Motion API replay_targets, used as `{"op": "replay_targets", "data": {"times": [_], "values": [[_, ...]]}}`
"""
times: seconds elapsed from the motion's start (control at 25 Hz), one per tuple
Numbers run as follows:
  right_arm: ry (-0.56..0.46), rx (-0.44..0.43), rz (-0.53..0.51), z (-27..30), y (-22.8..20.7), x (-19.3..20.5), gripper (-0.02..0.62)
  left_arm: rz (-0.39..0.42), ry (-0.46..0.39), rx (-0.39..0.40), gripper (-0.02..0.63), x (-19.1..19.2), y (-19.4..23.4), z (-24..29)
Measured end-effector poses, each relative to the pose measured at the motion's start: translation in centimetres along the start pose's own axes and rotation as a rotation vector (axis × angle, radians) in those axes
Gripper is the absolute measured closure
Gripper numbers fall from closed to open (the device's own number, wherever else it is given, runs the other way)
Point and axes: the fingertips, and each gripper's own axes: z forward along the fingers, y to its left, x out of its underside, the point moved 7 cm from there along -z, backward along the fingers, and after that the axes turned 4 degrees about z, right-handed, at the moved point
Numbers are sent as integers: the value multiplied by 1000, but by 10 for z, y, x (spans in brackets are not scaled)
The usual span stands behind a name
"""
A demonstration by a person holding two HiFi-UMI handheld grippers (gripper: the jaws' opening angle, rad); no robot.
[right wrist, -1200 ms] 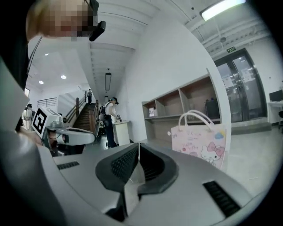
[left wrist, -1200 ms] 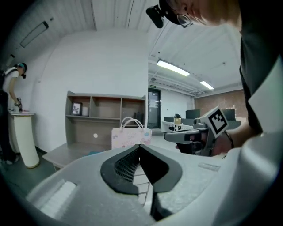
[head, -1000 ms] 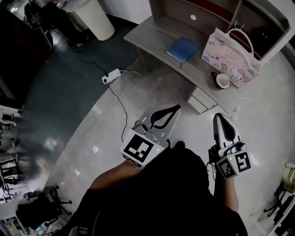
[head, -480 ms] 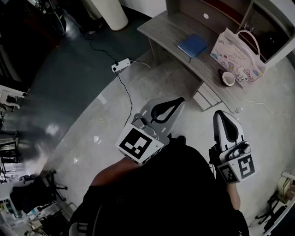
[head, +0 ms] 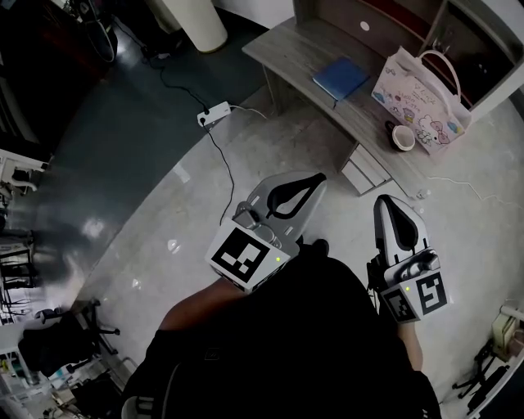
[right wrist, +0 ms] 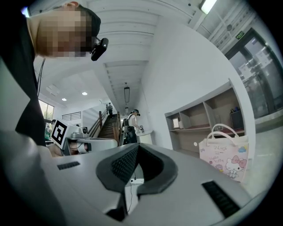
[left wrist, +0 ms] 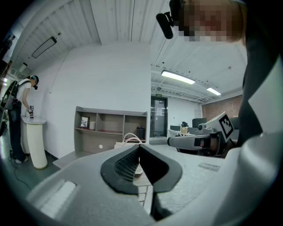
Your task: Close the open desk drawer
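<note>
The grey desk (head: 307,49) stands at the upper right of the head view. Under its near edge a white drawer unit (head: 366,173) shows a drawer front standing out from the desk. Both grippers hover over the floor, short of the desk and apart from it. My left gripper (head: 318,177) is shut and empty, and it points toward the drawers. My right gripper (head: 385,201) is also shut with nothing in it, just below the drawer unit. In the left gripper view the white drawers (left wrist: 142,194) show low down behind the closed left gripper (left wrist: 139,146). The right gripper (right wrist: 138,145) has its tips together.
On the desk lie a blue notebook (head: 341,78), a pink cartoon bag (head: 422,86) and a white cup (head: 401,136), with a shelf unit (head: 385,20) behind. A power strip (head: 214,114) and cable lie on the floor. A person (left wrist: 20,114) stands at a white pedestal (head: 196,20).
Both grippers have risen a little and drifted toward the desk, and the head view has shifted. The jaws of both stayed shut and nothing was touched.
</note>
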Motion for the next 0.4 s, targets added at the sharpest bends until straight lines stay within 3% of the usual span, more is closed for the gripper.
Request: {"op": "replay_targets", "data": {"times": [0.4], "values": [[-15, -3, 20, -12, -10, -1, 584, 12, 3, 14, 598, -1, -13, 13]]}}
